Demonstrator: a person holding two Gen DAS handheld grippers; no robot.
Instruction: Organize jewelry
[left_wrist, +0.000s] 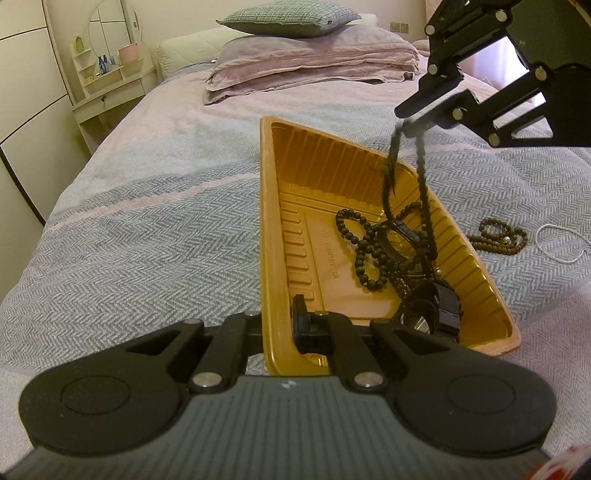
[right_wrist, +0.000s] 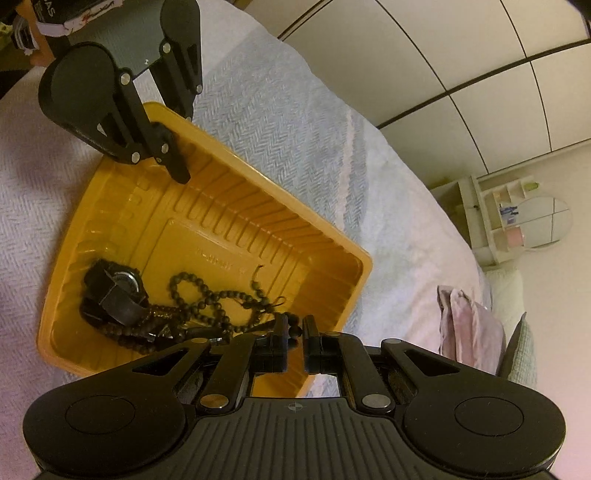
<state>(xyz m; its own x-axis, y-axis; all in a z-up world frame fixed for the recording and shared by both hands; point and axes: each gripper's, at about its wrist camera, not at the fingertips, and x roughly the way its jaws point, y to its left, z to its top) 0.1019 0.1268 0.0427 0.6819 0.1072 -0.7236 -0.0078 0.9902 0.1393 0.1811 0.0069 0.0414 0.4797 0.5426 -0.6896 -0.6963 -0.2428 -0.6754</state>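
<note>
Left wrist view: left claw clamped on the near rim of a gold plastic tray, one finger inside the wall and one outside. Tray resting on the grey herringbone bedspread. Inside the tray, a heap of dark bead strands and a black watch. Right claw above the tray's far side, pinched on a dark bead necklace hanging down into the heap. On the bedspread just beyond the tray's right rim, a brown bead bracelet and a thin white chain.

Right wrist view: right claw over the tray's near edge, fingers slightly apart with beads between them. Left claw gripping the far rim. Watch and bead strands on the tray floor.
</note>
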